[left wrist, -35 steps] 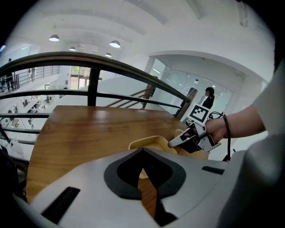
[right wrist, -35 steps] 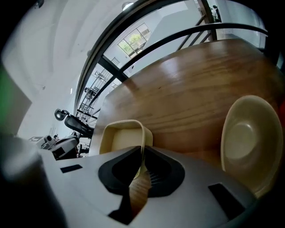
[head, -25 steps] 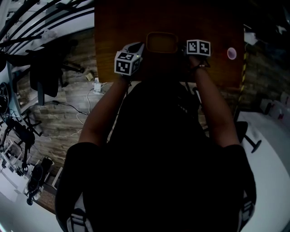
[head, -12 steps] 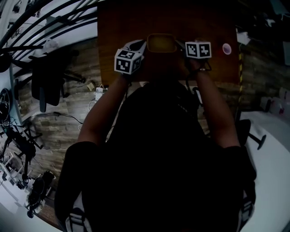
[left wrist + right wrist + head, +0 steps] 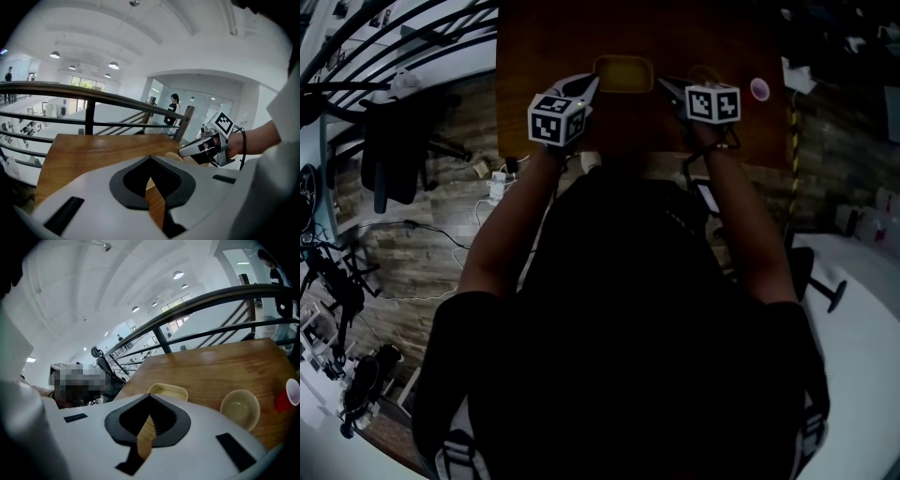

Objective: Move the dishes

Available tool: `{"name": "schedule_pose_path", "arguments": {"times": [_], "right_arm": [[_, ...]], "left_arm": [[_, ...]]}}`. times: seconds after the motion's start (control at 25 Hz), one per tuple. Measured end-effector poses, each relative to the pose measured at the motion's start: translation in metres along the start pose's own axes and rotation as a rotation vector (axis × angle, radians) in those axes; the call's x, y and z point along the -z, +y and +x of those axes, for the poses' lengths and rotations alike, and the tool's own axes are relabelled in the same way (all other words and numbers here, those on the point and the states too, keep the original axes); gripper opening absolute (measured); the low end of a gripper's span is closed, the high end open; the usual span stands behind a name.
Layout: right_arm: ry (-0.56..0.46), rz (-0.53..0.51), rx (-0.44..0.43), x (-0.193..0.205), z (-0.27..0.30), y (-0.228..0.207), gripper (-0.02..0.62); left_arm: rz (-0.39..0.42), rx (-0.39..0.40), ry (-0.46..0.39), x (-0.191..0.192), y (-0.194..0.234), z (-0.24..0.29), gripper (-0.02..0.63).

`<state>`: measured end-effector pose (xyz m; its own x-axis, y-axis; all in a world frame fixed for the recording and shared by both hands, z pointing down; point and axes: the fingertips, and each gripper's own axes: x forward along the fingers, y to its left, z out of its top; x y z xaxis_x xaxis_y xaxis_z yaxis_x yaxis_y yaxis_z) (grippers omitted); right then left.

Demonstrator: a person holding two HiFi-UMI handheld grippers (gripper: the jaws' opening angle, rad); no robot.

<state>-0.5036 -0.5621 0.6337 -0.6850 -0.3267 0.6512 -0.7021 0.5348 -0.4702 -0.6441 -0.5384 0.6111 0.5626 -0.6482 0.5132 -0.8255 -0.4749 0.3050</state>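
A pale yellow rectangular dish (image 5: 623, 73) lies on the brown wooden table (image 5: 544, 47), near its front edge. My left gripper (image 5: 589, 87) points at the dish's left end, its tips close beside the rim. At the dish's right corner sits my right gripper (image 5: 668, 87). Both grippers' jaws stand closed to a narrow slit in their own views, left (image 5: 150, 165) and right (image 5: 149, 401). The right gripper view has the dish (image 5: 168, 391) just past the jaws. From the left gripper view, the right gripper (image 5: 182, 150) is seen over the dish's edge (image 5: 172, 157).
A round cream bowl (image 5: 240, 408) and a red cup (image 5: 290, 394) stand on the table to the dish's right; the cup (image 5: 759, 89) also shows from above. A dark railing (image 5: 89, 96) runs behind the table. An office chair (image 5: 394, 150) and cables lie on the floor at the left.
The dish has gone farther in on the table. Both grippers, which flanked it closely before, now sit a little nearer the person at its two near corners.
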Motion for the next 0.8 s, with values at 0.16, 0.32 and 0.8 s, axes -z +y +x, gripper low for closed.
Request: {"name": "schedule_pose_path", "arguments": {"times": [0.16, 0.32, 0.8], "right_arm": [[0.021, -0.045, -0.042, 0.019, -0.027, 0.002, 0.011], [0.024, -0.095, -0.099, 0.041, -0.052, 0.005, 0.011], [0.041, -0.199, -0.199, 0.114, -0.1, 0.041, 0.011]], "left_arm": [[-0.04, -0.021, -0.022, 0.005, -0.041, -0.005, -0.005], [-0.045, -0.037, -0.039, 0.017, -0.08, -0.01, -0.005], [-0.05, -0.099, -0.008, 0.079, -0.143, -0.054, -0.005]]}}
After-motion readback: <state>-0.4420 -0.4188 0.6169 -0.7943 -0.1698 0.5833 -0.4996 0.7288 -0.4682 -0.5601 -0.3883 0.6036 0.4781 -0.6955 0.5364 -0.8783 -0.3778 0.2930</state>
